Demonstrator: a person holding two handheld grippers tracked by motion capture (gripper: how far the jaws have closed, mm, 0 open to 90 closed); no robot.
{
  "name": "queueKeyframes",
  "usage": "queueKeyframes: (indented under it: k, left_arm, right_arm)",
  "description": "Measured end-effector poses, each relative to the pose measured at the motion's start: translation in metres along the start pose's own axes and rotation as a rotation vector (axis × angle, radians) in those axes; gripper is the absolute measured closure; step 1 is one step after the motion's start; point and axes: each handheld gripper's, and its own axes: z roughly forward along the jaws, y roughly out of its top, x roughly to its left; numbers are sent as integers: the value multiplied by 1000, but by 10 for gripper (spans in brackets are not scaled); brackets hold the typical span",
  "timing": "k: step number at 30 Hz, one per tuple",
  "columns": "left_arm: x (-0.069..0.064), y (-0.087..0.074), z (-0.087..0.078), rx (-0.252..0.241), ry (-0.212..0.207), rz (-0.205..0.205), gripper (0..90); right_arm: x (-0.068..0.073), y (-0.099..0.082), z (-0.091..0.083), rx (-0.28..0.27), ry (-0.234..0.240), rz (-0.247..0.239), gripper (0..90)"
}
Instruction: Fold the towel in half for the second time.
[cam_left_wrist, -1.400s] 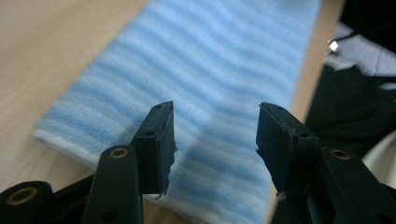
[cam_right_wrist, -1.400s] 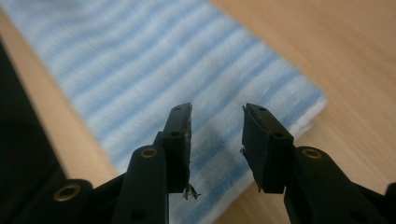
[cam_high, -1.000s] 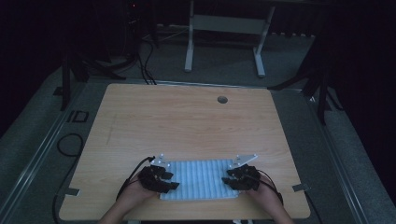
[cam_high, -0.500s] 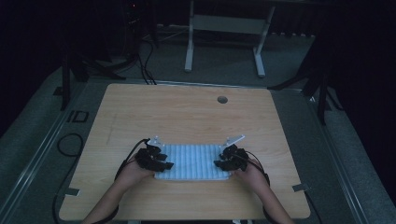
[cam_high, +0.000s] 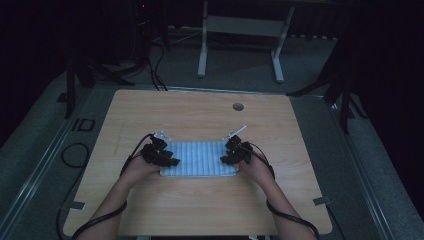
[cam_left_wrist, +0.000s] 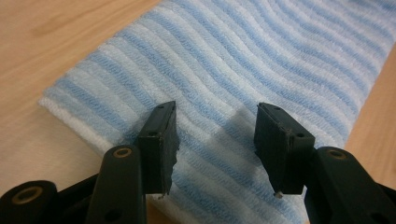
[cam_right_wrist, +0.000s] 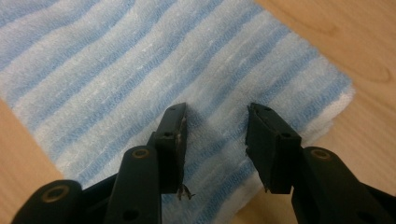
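Both grippers hover over a folded towel (cam_high: 199, 158) of soft ribbed terry, striped pale blue and white, lying flat on the near middle of the light wood-grain table (cam_high: 200, 115); no writing can be read on any of it. At the towel's left end the left gripper (cam_left_wrist: 212, 140) has its flat black pads spread, with nothing pinched between them. At the right end the right gripper (cam_right_wrist: 215, 142) has just been opening, likewise gripping nothing.

Bare bench (cam_high: 200, 112) lay open far, left and right of the towel (cam_high: 200, 157); only a small grommet hole (cam_high: 238, 106) sat far right.
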Motion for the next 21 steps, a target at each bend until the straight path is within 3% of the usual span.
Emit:
queueKeyframes:
  k: [3, 9, 15, 21]
  left_arm:
    - [6, 4, 0, 16, 4, 7, 488]
    - [17, 7, 0, 12, 1, -28, 488]
    - [16, 3, -12, -33, -11, -55, 449]
    - [9, -3, -30, -109, -26, -68, 328]
  right_arm:
    - [-3, 9, 4, 13, 8, 18, 571]
    - [-6, 17, 9, 6, 10, 51, 564]
    - [-9, 13, 2, -34, 37, 82, 480]
    - [-8, 4, -13, -102, 46, 82, 328]
